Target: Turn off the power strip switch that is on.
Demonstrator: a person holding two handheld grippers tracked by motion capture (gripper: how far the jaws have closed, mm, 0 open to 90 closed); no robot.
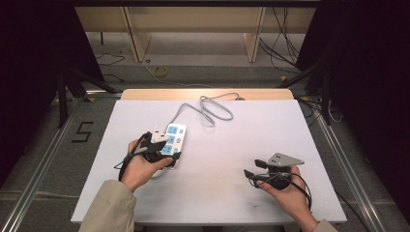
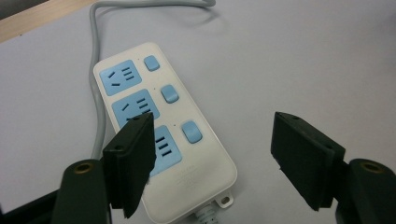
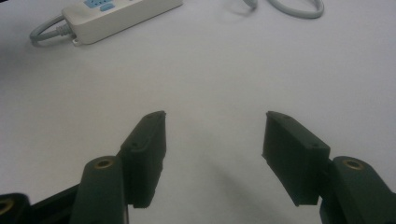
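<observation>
A: Left gripper (image 2: 212, 154)?
B: Jaws wide apart, nothing clamped, poised over power strip (image 2: 163, 130) with 3 sockets, lying left of table (image 1: 232, 159) centre.
A: Right gripper (image 3: 212, 140)?
B: Spread too, empty.

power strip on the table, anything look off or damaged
Nothing stands out. The power strip lies flat on the white table, casing whole, all three switches in place, no plug in its sockets. Its grey cord loops loosely behind it.
</observation>
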